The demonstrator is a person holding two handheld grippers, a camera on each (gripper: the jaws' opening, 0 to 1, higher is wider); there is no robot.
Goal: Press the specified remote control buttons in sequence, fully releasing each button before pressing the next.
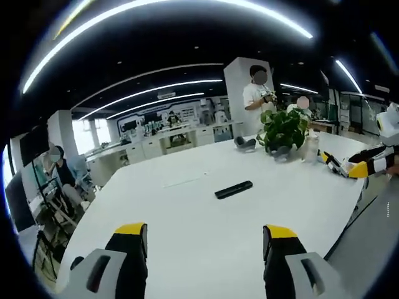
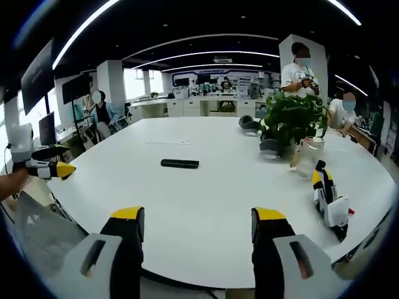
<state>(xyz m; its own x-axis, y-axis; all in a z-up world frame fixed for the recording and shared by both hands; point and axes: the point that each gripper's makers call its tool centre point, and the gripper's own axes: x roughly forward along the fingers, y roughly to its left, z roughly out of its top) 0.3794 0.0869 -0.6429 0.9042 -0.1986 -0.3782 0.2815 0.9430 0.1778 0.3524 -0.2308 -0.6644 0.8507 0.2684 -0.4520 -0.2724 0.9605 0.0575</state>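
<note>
- The black remote control [image 1: 234, 189] lies flat near the middle of the white counter [image 1: 187, 230], touched by nothing.
- Your left tongs [image 1: 206, 240] hover over the near edge, jaws spread, holding nothing.
- Your right tongs [image 2: 196, 227] are likewise apart and empty.
- A potted plant [image 2: 288, 121] stands toward the far edge.

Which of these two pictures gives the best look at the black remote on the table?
The left gripper view: the remote lies nearer and larger, angled on the white table. In the right gripper view the remote is farther and thinner.
</note>
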